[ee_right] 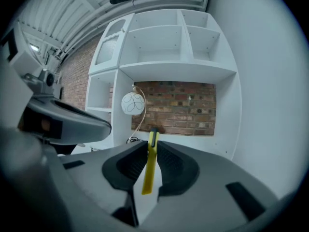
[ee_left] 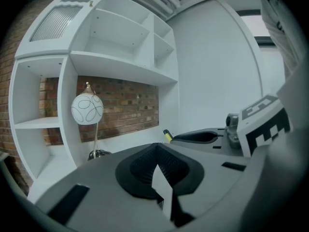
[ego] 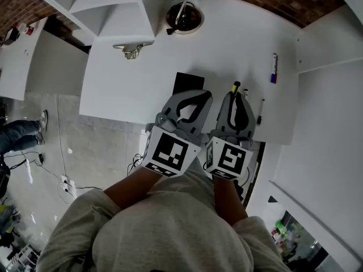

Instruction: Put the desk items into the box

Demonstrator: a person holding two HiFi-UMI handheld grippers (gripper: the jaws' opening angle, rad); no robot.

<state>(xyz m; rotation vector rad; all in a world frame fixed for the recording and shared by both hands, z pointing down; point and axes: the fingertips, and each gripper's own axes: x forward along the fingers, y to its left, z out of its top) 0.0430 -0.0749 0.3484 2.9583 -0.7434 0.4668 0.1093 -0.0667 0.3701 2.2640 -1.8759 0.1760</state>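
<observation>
Clamps a yellow pen point(ee_right: 150, 168) in the right gripper point(ee_right: 149, 146), over the near edge of the white desk point(ego: 227, 44) — black cap forward. Shows the left gripper point(ee_left: 155, 151) just beside, jaws together, empty — blue marker point(ego: 274, 68) lying well apart.

Yellow pen point(ee_right: 149, 170) held up, two more pens and the black box point(ego: 187, 81) on the white desk point(ego: 227, 44).
The yellow pen has a black cap pointing away and is clamped between the jaws of the right gripper point(ee_right: 151, 146). A marker with a blue part point(ego: 274, 68) lies far to the right, and a thin pen point(ego: 261, 111) lies nearer the front edge. The box is partly hidden, left of the yellow pen.
</observation>
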